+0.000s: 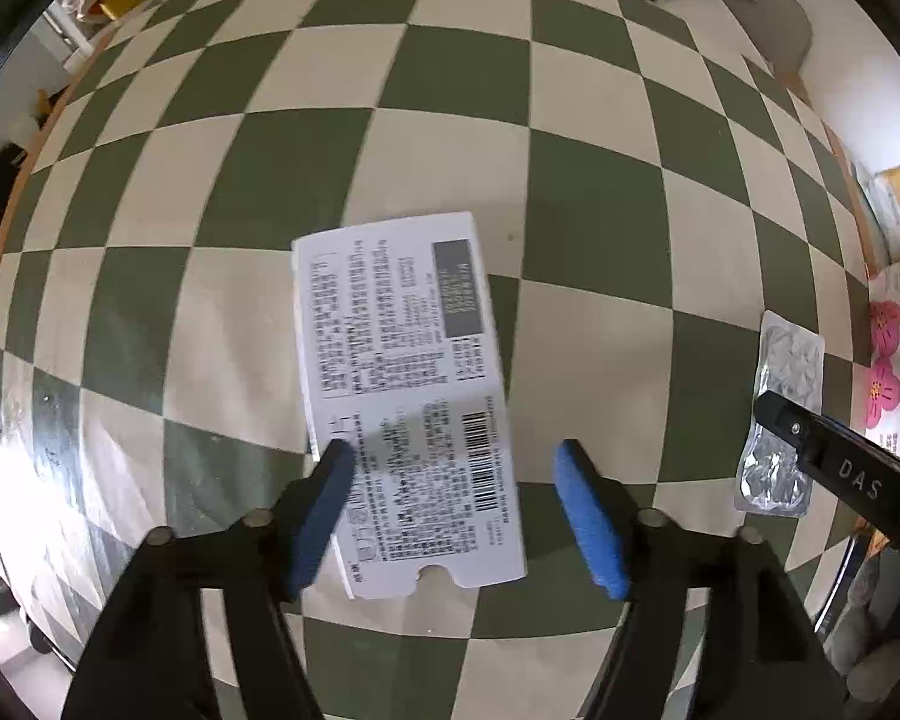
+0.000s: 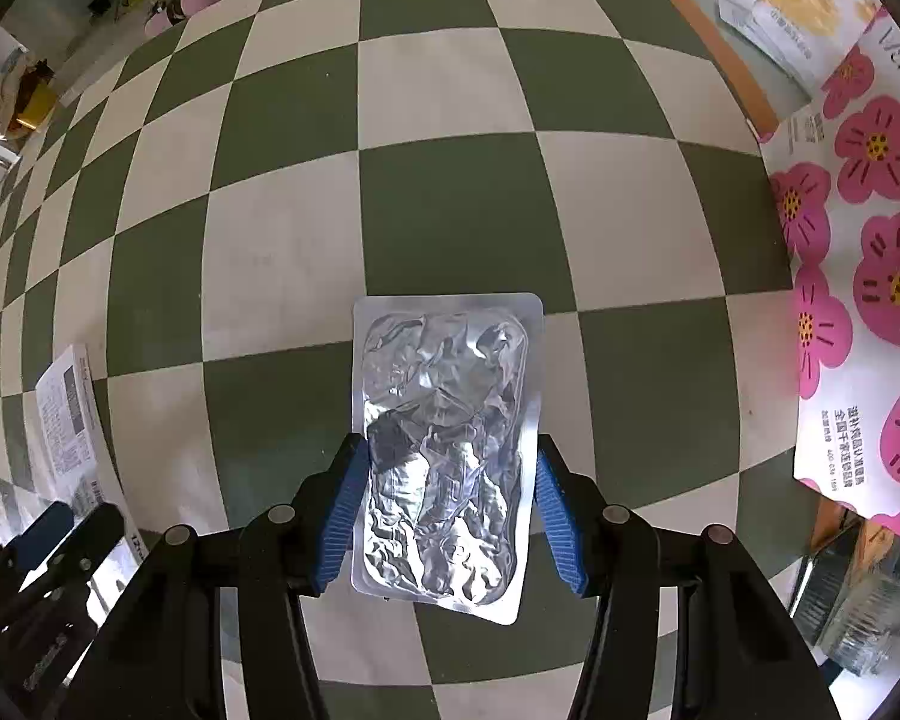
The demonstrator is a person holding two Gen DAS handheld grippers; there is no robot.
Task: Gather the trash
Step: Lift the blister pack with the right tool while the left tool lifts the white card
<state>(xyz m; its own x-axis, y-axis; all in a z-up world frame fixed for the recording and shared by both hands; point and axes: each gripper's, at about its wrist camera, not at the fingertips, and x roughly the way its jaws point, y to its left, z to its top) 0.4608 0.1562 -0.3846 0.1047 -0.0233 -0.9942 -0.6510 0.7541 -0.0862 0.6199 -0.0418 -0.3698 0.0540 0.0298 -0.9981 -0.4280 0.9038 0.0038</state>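
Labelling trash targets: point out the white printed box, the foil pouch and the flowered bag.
white printed box [image 1: 402,396]: left wrist view, middle of its printed top face.
foil pouch [image 2: 444,438]: right wrist view, centre of the crinkled foil.
flowered bag [image 2: 858,276]: right wrist view, on its flowered face, at the right edge.

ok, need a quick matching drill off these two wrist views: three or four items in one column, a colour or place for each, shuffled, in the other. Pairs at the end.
Column 1:
1. white carton
2. foil pouch
3. flowered bag
4. tablecloth

Column 2:
A. green and cream checks
B. pink blossoms, at the table's edge
C. crinkled silver, between the right gripper's fingers
D. printed text and barcode, under the left gripper

Pairs: 1-D, 2-C, 3-B, 4-A
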